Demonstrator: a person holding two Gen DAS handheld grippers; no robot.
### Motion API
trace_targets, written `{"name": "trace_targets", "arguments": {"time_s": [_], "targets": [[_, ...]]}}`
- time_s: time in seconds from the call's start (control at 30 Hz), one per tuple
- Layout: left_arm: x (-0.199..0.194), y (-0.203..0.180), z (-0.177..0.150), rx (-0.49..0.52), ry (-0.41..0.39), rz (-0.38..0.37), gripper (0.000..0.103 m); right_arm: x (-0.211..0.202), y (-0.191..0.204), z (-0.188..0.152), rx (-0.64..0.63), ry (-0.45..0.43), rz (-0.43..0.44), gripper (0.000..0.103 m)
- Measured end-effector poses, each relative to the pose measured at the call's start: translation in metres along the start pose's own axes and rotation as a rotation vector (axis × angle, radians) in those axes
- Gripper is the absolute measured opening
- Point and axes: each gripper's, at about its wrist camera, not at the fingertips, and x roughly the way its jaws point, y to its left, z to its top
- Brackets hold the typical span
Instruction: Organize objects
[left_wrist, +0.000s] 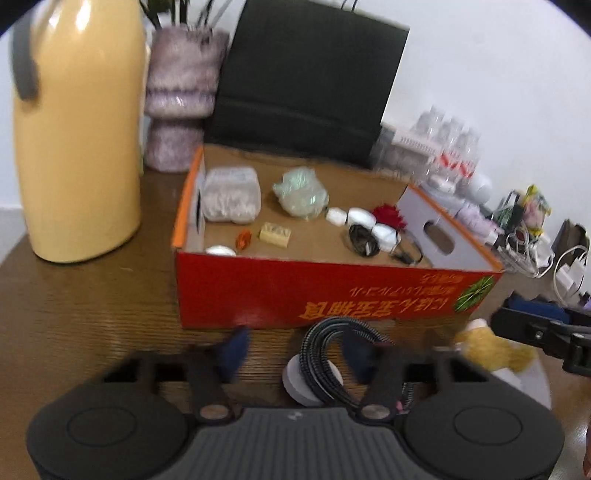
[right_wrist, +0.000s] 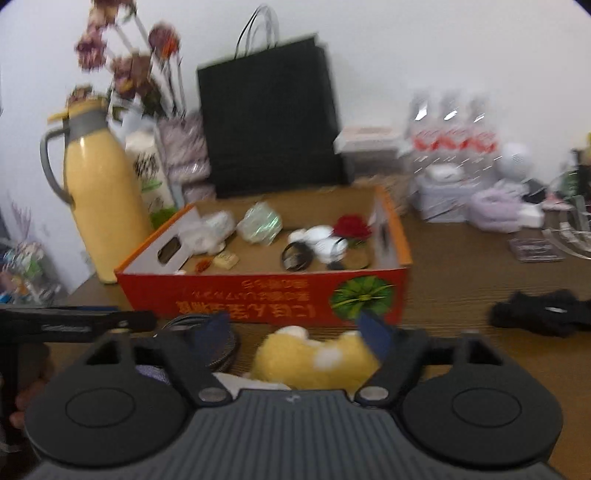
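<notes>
An open red cardboard box (left_wrist: 332, 291) stands on the wooden table, just beyond both grippers. It holds several small items: a clear tub (left_wrist: 231, 195), crinkled wrap (left_wrist: 301, 192), white cases (left_wrist: 360, 218), a red flower (left_wrist: 388, 216) and a coiled black cord (left_wrist: 364, 240). My left gripper (left_wrist: 297, 352) is open around a coiled black braided cable (left_wrist: 332, 332) on a white puck (left_wrist: 295, 380); the left pad stands apart from it. My right gripper (right_wrist: 297, 334) is open around a yellow plush toy (right_wrist: 306, 360), with its right pad at the toy's edge and its left pad apart.
A yellow thermos jug (left_wrist: 81, 129) and a mottled vase (left_wrist: 181, 99) stand left of the box. Behind the box stands a black paper bag (left_wrist: 306, 81). Water bottles (left_wrist: 447, 147) and tangled chargers (left_wrist: 524, 243) crowd the right. A black cloth (right_wrist: 543, 312) lies on the table at right.
</notes>
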Motion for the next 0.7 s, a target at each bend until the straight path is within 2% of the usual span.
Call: {"name": "trace_targets", "arguments": {"time_s": [0.07,0.13,0.17,0.2,0.27,0.33,0.37,0.4,0.43,0.47,0.5,0.53,0.57,0.67,0.7], "targets": [[0.003,0.007,0.001,0.0,0.025,-0.003,0.042,0.02,0.013,0.004,-0.046,0.042,0.036,0.065],[-0.005,0.022,-0.002,-0.04,0.033,-0.012,0.053,0.04,0.027,0.006,-0.089,0.105,0.034,0.064],[-0.012,0.03,-0.005,-0.044,0.029,-0.028,0.058,0.051,0.034,0.007,-0.123,0.137,0.025,0.068],[-0.017,0.035,-0.008,-0.033,0.019,-0.043,0.06,0.06,0.04,0.008,-0.15,0.159,0.006,0.074],[-0.022,0.043,-0.016,-0.013,0.012,-0.051,0.058,0.08,0.047,0.009,-0.172,0.19,-0.021,0.073],[-0.019,0.046,-0.022,-0.023,0.02,-0.016,0.049,0.094,0.047,0.01,-0.144,0.204,0.003,0.069],[-0.02,0.044,-0.023,-0.009,-0.002,-0.003,0.038,0.096,0.047,0.01,-0.127,0.204,0.031,0.065],[-0.018,0.043,-0.023,-0.003,0.002,-0.004,0.027,0.098,0.05,0.008,-0.135,0.206,0.045,0.054],[-0.017,0.041,-0.023,0.002,0.0,-0.011,0.022,0.1,0.054,0.005,-0.16,0.224,0.021,0.049],[-0.017,0.039,-0.025,0.012,0.005,-0.019,0.018,0.1,0.056,0.002,-0.187,0.235,-0.01,0.031],[-0.018,0.034,-0.027,0.036,-0.014,0.0,0.009,0.1,0.057,-0.002,-0.215,0.241,-0.024,0.011],[-0.019,0.03,-0.029,0.076,-0.02,0.021,0.003,0.097,0.058,-0.005,-0.24,0.243,-0.041,0.011],[-0.021,0.028,-0.031,0.094,-0.026,0.024,0.003,0.09,0.058,-0.007,-0.246,0.225,-0.064,0.01],[-0.031,0.024,-0.033,0.094,-0.055,-0.001,0.003,0.054,0.048,-0.007,-0.182,0.1,-0.114,0.01],[-0.035,0.023,-0.034,0.102,-0.065,-0.001,0.002,0.043,0.043,-0.008,-0.174,0.094,-0.121,0.01]]}}
